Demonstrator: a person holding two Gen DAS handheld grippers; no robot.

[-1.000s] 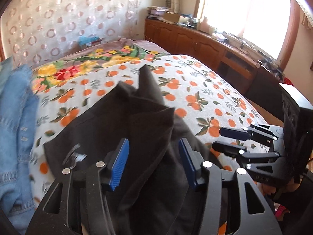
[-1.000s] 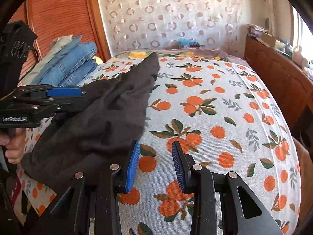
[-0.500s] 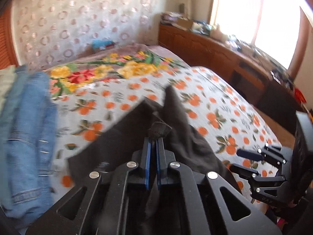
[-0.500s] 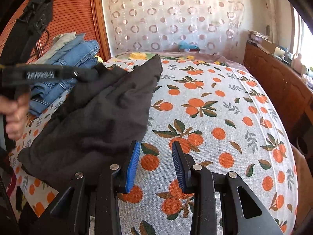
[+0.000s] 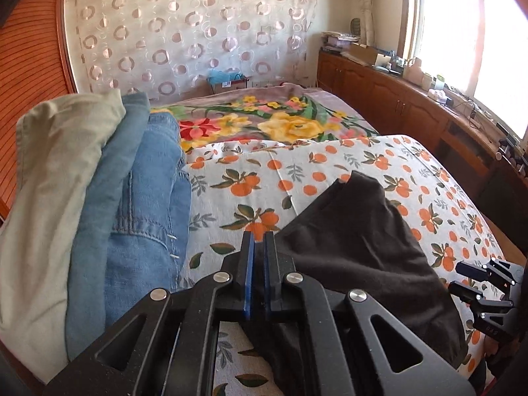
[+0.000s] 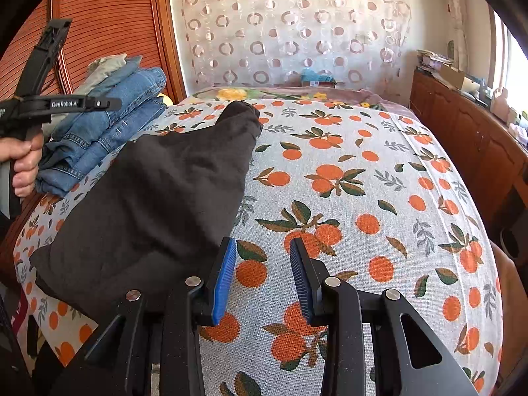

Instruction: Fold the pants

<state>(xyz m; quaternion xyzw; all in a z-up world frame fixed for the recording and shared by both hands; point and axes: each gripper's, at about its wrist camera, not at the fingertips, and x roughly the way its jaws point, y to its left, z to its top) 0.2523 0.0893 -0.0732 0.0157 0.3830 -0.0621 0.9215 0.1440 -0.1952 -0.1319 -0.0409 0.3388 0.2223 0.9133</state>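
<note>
Dark pants [image 5: 356,250] [image 6: 165,191] lie crumpled on the orange-print bedsheet [image 6: 363,198], one leg pointing toward the headboard. My left gripper [image 5: 256,241] is shut, its blue pads together and no cloth showing between the tips; the pants lie just to its right. In the right wrist view the left gripper [image 6: 117,102] hangs above the jeans stack, apart from the pants, held by a hand [image 6: 24,161]. My right gripper [image 6: 262,247] is open over bare sheet, beside the pants' right edge, nothing between its fingers. The right gripper [image 5: 478,283] also shows at the lower right.
A stack of folded jeans [image 5: 148,214] [image 6: 109,125] with a beige garment [image 5: 56,181] sits on the bed's left side. A floral blanket [image 5: 280,122] covers the head end. A wooden cabinet [image 5: 396,105] runs along the right; a slatted wardrobe [image 6: 109,33] stands left.
My left gripper closed on a fold of the pants, then swung left toward the jeans stack; the cloth no longer shows between its pads. The right gripper stayed put.
</note>
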